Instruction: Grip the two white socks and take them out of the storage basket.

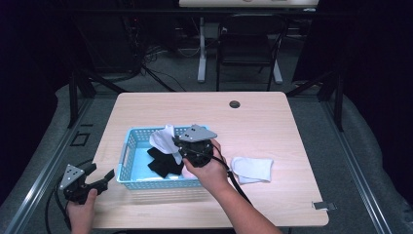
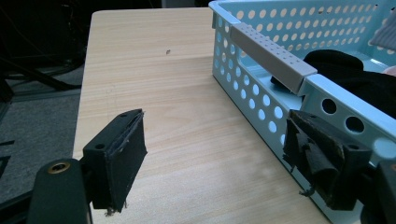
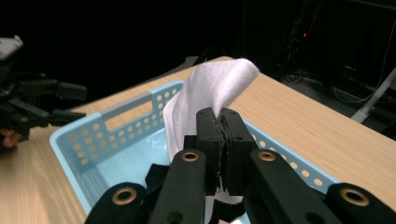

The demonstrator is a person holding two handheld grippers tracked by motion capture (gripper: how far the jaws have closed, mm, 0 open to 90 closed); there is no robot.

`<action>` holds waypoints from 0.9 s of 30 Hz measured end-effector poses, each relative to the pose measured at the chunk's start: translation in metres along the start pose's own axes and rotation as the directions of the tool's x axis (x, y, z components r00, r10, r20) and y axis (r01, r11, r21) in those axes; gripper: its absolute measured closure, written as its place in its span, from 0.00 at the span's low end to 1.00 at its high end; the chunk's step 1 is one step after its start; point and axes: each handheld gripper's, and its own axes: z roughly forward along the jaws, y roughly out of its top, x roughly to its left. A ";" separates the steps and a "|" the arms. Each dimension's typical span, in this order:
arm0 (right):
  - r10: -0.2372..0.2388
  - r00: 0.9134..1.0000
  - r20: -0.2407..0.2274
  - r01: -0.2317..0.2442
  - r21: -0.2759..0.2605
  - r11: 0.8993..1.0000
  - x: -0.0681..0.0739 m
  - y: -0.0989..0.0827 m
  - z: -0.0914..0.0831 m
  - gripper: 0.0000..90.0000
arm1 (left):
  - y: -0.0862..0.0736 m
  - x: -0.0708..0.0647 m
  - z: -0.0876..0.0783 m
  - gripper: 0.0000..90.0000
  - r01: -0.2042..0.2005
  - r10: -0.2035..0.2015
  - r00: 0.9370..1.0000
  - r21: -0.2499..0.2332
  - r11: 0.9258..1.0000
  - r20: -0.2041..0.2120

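So the right claw (image 3: 222, 122) is clenched tight on a white sock (image 3: 205, 95), holding it up over the blue basket (image 1: 127, 146) where a few dark socks (image 1: 164, 163) already sit. I'd get it well over the middle and lower it before letting go, so no loose end flops over the rim. The left claw (image 2: 224, 154) sits released on the counter (image 1: 263, 117) just beside the basket's near wall, and another white sock (image 1: 252, 169) lies off to the right.

Two white socks (image 1: 163, 137), one basket (image 1: 127, 146)
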 end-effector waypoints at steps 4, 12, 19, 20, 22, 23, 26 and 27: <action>0.026 1.000 -0.008 -0.026 -0.042 0.999 -0.001 0.002 -0.006 0.98 | 0.000 0.000 0.000 0.23 0.003 -0.003 1.000 -0.003 1.000 0.002; 0.041 0.999 0.005 -0.040 -0.095 0.995 -0.004 0.004 -0.018 0.98 | 0.000 0.000 0.000 0.23 0.002 -0.002 1.000 -0.001 1.000 -0.002; 0.052 0.998 0.019 -0.049 -0.125 0.991 -0.010 0.007 -0.029 0.98 | 0.000 0.000 0.000 0.23 0.001 -0.001 1.000 0.000 1.000 -0.001; 0.054 0.998 0.022 -0.051 -0.129 0.990 -0.010 0.007 -0.031 0.98 | 0.000 0.000 0.000 0.23 0.000 0.000 1.000 0.000 1.000 -0.001; 0.053 0.998 0.029 -0.048 -0.137 0.989 -0.012 0.008 -0.036 0.98 | 0.000 0.000 0.000 0.23 0.001 -0.001 1.000 0.000 1.000 -0.001; 0.055 0.998 0.029 -0.051 -0.140 0.989 -0.013 0.008 -0.038 0.98 | 0.000 0.000 0.000 0.23 0.001 -0.001 1.000 0.000 1.000 -0.001; 0.058 0.998 0.035 -0.052 -0.147 0.988 -0.016 0.010 -0.046 0.98 | 0.000 0.000 0.000 0.23 0.001 -0.001 1.000 -0.001 1.000 -0.001; 0.059 0.998 0.038 -0.053 -0.153 0.987 -0.017 0.010 -0.049 0.98 | 0.000 0.000 0.000 0.23 0.001 -0.001 1.000 -0.001 1.000 -0.001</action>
